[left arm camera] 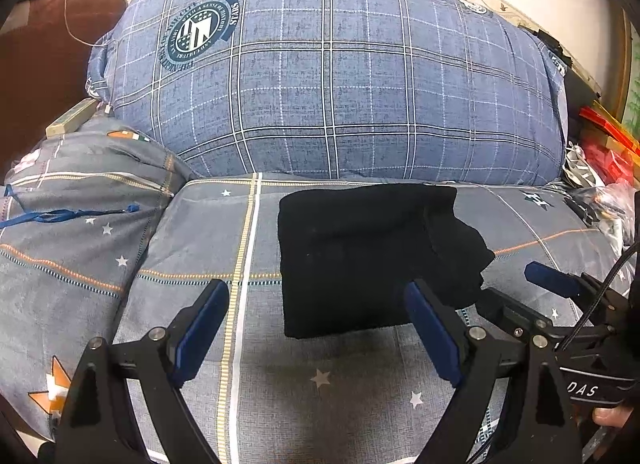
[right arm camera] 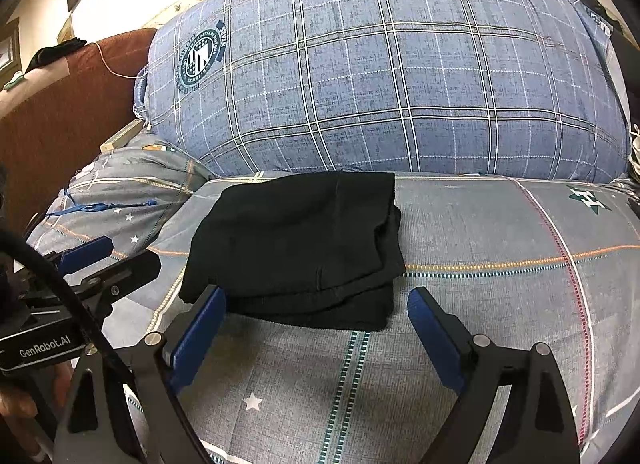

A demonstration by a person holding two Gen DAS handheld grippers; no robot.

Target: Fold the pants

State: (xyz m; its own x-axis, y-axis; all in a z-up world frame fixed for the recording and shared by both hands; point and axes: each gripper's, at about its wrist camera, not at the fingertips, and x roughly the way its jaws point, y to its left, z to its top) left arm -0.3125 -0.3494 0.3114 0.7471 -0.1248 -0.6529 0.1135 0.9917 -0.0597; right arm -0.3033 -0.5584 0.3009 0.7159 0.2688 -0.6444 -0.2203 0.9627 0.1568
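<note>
Both jaws wide open, nothing between the pads. Our left gripper (left arm camera: 316, 328) and right gripper (right arm camera: 316, 328) hang side by side, angled down over the bed sheet (left arm camera: 352, 384). We see the black pants (right arm camera: 296, 244) just ahead of both sets of jaws, lying as a compact stacked rectangle on the sheet, with the big plaid duvet bundle (left arm camera: 340, 75) right behind it. Layered edges face the right gripper; one loose flap pokes out toward the right side in the left view. We judge folding is essentially done, or one tidy-up remains. Next move, if any: pinch that stray flap, tuck it flush, without dragging the stack.
</note>
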